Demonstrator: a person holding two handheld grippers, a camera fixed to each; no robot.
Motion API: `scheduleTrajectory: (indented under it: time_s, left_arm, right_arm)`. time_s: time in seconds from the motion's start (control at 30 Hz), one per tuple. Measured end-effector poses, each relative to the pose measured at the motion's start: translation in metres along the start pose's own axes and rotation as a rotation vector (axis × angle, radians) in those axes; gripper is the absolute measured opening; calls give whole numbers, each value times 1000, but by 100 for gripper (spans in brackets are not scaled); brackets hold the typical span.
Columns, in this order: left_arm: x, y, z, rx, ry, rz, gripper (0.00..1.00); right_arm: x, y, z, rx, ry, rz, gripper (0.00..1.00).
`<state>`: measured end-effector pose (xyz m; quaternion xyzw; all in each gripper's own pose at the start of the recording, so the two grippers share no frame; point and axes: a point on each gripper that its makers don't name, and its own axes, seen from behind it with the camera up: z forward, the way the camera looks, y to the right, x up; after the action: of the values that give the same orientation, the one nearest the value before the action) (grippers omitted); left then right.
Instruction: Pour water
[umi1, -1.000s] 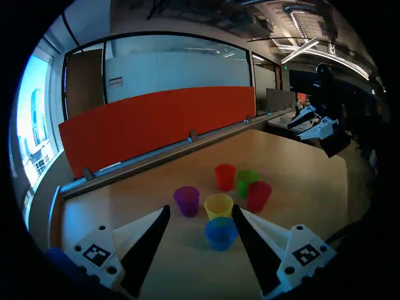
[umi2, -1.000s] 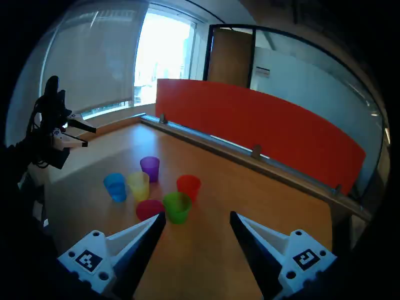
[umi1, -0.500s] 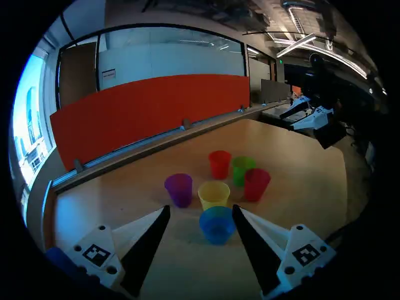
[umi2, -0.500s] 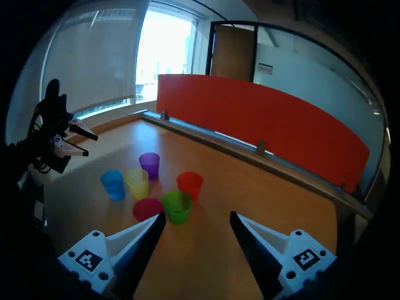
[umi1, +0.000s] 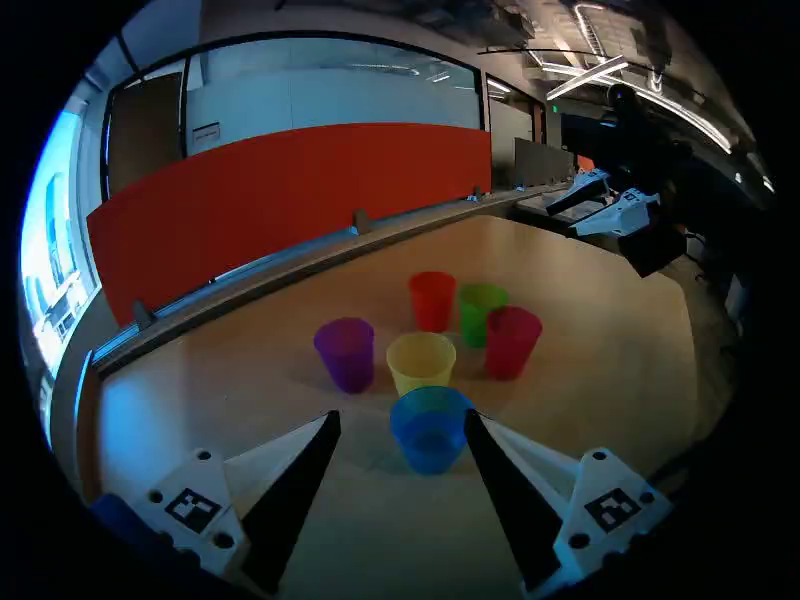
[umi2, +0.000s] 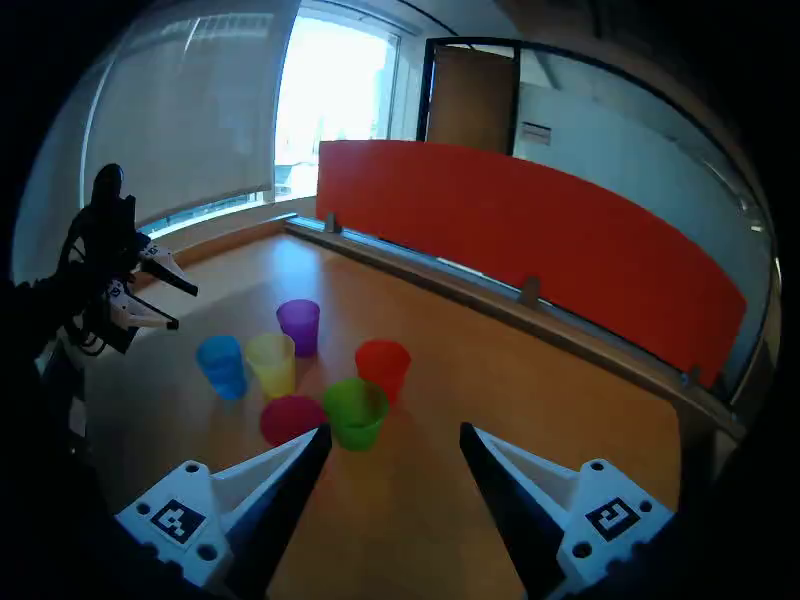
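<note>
Orange divider (umi1: 290, 190) upper frame, blue cup (umi1: 430, 432) just before our released left gripper (umi1: 400, 415), our right gripper (umi2: 393, 430) released, hovering.

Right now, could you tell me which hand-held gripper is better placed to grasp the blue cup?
Left, probably: the left hand-held gripper is open with the blue cup just ahead; from the right hand-held gripper other cups stand nearer.

Crimson plastic cup (umi2: 288, 415): lower edge hidden behind a finger (umi2: 288, 482) of the right gripper (umi2: 393, 429). Green plastic cup (umi1: 476, 306), left gripper view: partly covered by crimson cup. Cup contents: too small to tell.
</note>
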<state>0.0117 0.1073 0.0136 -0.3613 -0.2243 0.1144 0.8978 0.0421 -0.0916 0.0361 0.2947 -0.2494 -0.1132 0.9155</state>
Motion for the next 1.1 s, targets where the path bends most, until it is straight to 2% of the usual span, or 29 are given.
scheduleTrajectory:
  time_s: [0.5,1.1]
  left_arm:
    - [-25,19,18,-47,-52,51,92]
    - [-44,27,46,-70,-97,46,92]
  right_arm:
    - [0,1,8,1,-8,-13,100]
    - [-3,4,17,6,-15,-18,100]
